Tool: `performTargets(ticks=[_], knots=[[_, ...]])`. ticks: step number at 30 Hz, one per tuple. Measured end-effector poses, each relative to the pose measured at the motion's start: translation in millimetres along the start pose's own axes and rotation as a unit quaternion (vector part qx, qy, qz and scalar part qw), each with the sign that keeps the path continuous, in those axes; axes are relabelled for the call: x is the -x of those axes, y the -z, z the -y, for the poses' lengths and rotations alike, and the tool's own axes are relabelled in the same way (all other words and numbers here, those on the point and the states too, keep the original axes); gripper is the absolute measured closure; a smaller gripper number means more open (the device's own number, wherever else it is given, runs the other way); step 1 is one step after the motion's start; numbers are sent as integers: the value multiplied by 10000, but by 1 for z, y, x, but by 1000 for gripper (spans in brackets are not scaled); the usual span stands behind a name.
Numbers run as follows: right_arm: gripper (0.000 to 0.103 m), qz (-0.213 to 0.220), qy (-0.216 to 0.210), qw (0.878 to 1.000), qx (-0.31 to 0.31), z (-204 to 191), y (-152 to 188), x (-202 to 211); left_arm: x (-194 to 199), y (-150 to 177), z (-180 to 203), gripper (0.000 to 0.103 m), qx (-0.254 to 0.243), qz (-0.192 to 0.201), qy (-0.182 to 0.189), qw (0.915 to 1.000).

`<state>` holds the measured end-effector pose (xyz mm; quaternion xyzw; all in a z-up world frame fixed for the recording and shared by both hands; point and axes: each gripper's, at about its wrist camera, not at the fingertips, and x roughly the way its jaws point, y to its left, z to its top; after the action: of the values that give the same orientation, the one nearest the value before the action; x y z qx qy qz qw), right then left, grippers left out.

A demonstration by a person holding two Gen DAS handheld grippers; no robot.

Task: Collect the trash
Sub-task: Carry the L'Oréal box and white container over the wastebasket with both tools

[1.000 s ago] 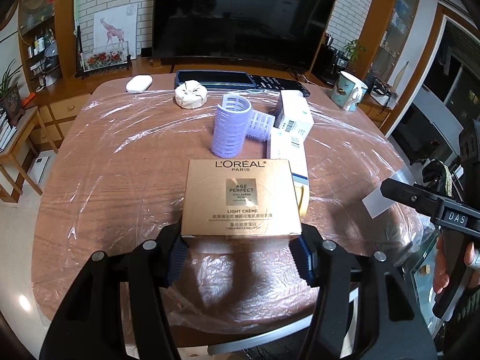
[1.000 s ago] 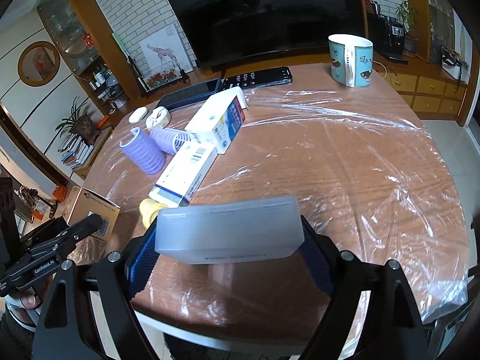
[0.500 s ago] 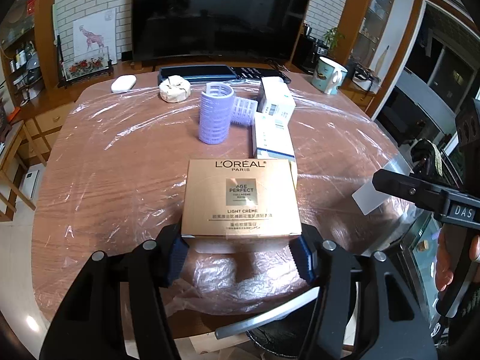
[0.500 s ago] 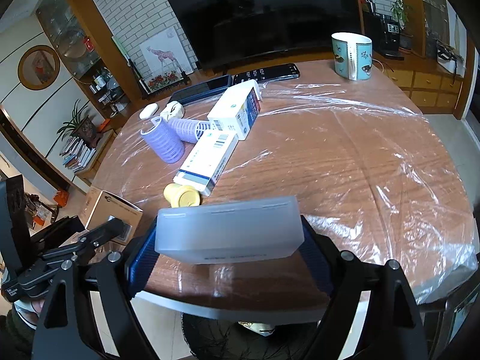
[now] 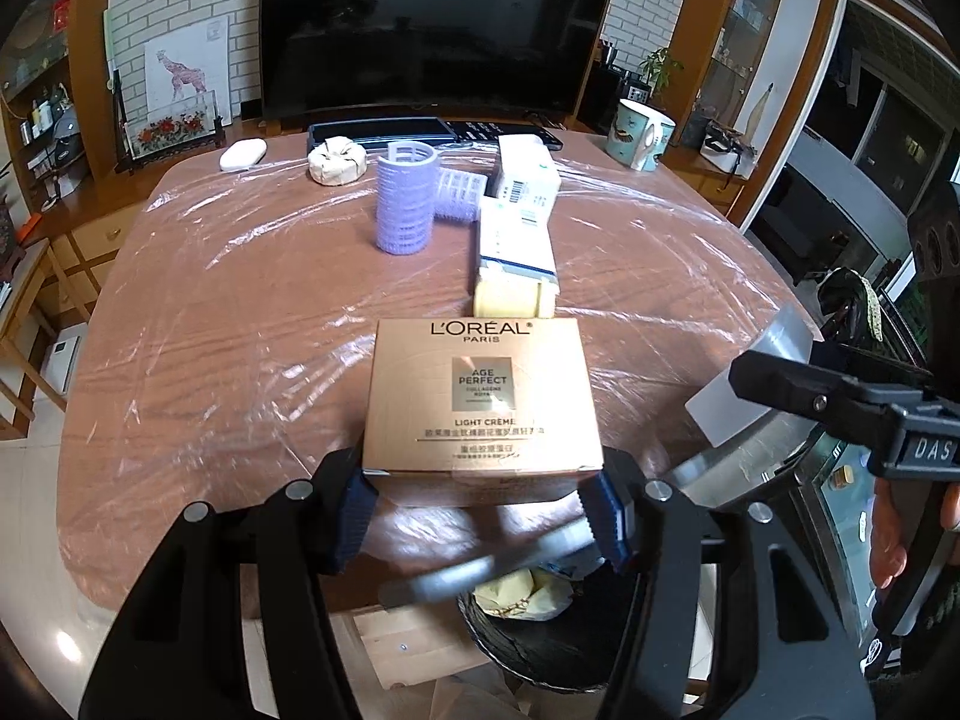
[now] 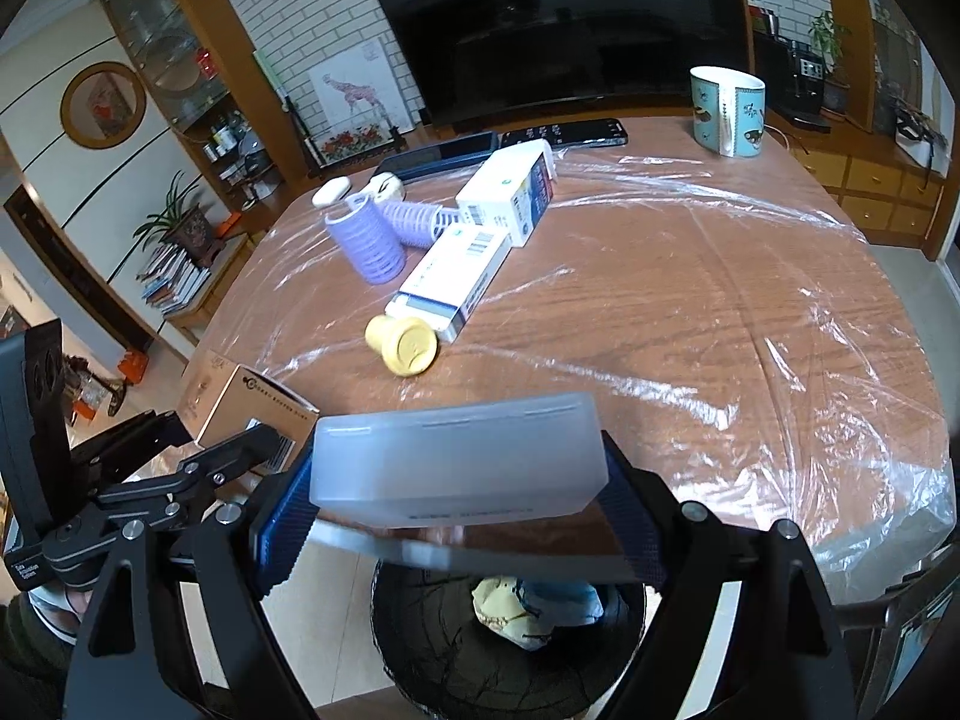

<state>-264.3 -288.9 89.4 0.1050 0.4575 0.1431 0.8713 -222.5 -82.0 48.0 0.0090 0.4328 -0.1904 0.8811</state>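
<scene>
table (image 5: pixel 240 312) under crinkled plastic film (image 6: pixel 780 360)

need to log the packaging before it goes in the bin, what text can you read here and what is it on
"L'ORÉAL PARIS", "AGE PERFECT", "LIGHT CRÈME": top of the gold cardboard box held in the left gripper.
"DAS": label on the black right gripper, cut off at the frame edge.
Chinese lines on the gold box, the barcoded white cartons, the translucent white plastic case and the left gripper's small white label: too small or blurred.

Soft daylight, glare on plastic sheet (image 5: pixel 630 204), fisheye-bent dark corners, blurred near table edge (image 6: pixel 480 552)
</scene>
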Motion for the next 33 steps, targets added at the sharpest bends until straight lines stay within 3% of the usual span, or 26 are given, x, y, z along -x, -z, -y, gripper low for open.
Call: performTargets(ticks=[18,33], knots=[[20,-299,-186,9992,211,16,52,33,20,45,52,44,-42,-132,-136,9998],[20,-609,-160,9978,227,26,83,31,13,72,69,44,-192,-421,-218,9987]])
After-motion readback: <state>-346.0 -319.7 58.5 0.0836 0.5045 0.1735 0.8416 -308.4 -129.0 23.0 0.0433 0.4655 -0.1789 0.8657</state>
